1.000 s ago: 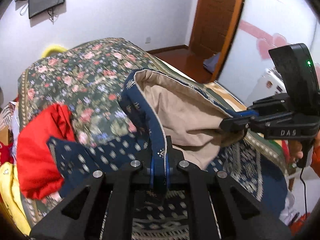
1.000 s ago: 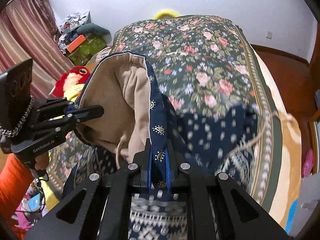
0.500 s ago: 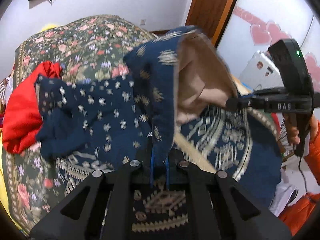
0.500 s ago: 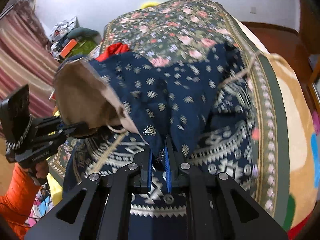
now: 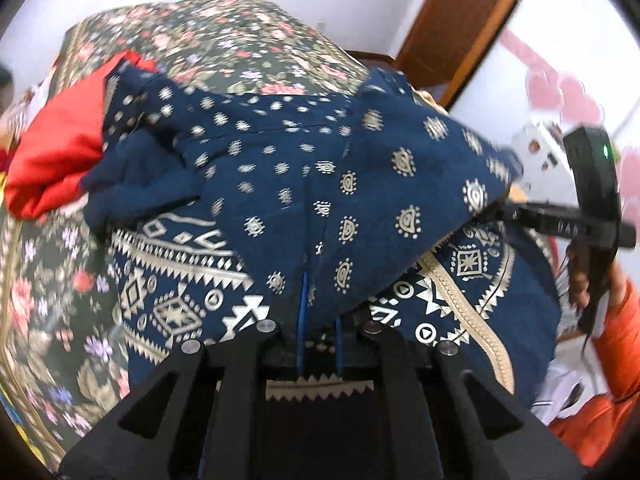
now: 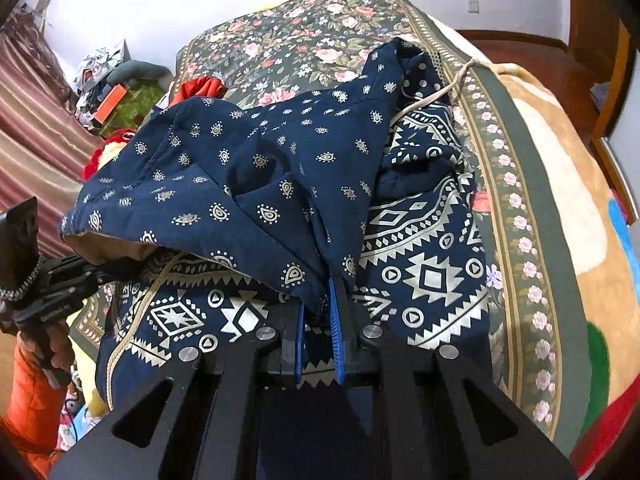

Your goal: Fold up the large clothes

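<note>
A navy hooded garment [image 5: 304, 184] with white paisley and geometric print and tan lining lies on the bed; it also shows in the right wrist view [image 6: 248, 184]. My left gripper [image 5: 318, 304] is shut on the edge of its hood. My right gripper [image 6: 318, 312] is shut on the opposite hood edge; it also shows in the left wrist view [image 5: 500, 216]. The hood is laid forward over the garment's patterned body [image 6: 424, 272]. A tan drawstring [image 6: 432, 96] trails to the right.
The floral bedspread [image 6: 304, 40] covers the bed, with a tan blanket [image 6: 568, 184] at its right side. A red garment [image 5: 56, 148] lies at the left beside the navy one. A wooden door [image 5: 460, 24] and clutter [image 6: 112, 92] stand beyond the bed.
Both grippers swung the hood down and forward; its tan lining, facing up before, is now turned under and the navy outside shows on top of the garment body.
</note>
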Demonstrator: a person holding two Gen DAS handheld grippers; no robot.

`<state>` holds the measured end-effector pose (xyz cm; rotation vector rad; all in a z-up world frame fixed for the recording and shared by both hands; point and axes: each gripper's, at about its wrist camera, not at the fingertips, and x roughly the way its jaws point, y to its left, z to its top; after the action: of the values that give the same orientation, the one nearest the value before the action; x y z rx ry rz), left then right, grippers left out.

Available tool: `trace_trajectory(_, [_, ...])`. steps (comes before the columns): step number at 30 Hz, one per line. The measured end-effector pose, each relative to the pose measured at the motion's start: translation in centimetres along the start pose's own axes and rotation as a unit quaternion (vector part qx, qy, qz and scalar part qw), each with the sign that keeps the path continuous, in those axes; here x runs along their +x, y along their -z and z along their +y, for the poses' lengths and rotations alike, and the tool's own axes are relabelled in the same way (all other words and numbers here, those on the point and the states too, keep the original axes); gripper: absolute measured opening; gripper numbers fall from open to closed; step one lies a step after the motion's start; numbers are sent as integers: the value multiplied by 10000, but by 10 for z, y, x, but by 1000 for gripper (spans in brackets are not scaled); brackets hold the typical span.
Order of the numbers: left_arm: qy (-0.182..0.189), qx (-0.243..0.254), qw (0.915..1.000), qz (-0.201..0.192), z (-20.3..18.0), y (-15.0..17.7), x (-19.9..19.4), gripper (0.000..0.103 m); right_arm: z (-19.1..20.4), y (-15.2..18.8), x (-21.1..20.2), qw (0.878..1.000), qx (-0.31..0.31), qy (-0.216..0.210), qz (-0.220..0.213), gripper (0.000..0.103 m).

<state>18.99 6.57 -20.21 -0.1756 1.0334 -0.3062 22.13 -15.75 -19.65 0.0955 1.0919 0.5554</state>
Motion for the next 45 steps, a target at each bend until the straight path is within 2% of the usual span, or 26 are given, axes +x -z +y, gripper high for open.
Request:
trace_trajectory(2, [6,-117,9999,-39,5,4,-8,15,1,2,-4,10000,-17,23,-29,12])
trace_trajectory(3, [-37,-144,9999,-67,6,7,-12,24,1,1,-4,10000,-8,31,-10,13])
trace_trajectory(4, [-124,-157,9998,-88,7,7,-16,36,-1,2,-6,10000,11,33,26,14])
trace_trajectory(6, [-334,-171,9991,-194,11,10,-25,42,-4,3,-8,10000,47,30,51,15])
trace_trajectory(11, [-616,-312,9971,-316,27,12,-46,42,-13,1,-21,9998,160,137,49,15])
trace_trajectory(15, [-750,-366,9946,-618,36,-5,-66,43,-15,-7,-39,9995,153,213,-190,15])
trace_trajectory(17, [-760,-410,9932,-777,38,-17,-74,47,-14,-12,-46,9992,136,230,-301,15])
trace_trajectory(21, [-522,-372,9938,-907,28,-47,-73,48,-11,-22,-49,9986,79,269,-453,15])
trace_trajectory(27, [-332,114,9961,-812,-13,-72,-43,52,-5,-26,-38,9990,76,181,-400,20])
trace_trajectory(30, [-399,331,9971,-566,-27,-65,-20,56,-6,-24,-35,9992,63,208,-350,28])
trace_trajectory(33, [-483,435,9977,-214,-29,-48,5,58,-11,-24,-34,9991,110,218,-332,29])
trace_trajectory(37, [-570,328,9976,212,-17,-24,25,58,-21,-26,-30,9986,290,327,-293,31])
trace_trajectory(39, [-491,238,9985,107,-9,-18,16,58,-26,-27,-29,9981,397,395,-258,37])
trace_trajectory(42, [-364,31,9992,-131,8,-19,-10,59,-32,-30,-26,9974,478,452,-277,40])
trace_trajectory(45, [-480,-219,9976,-453,29,-28,-36,67,-37,-36,-23,9971,570,425,-279,40])
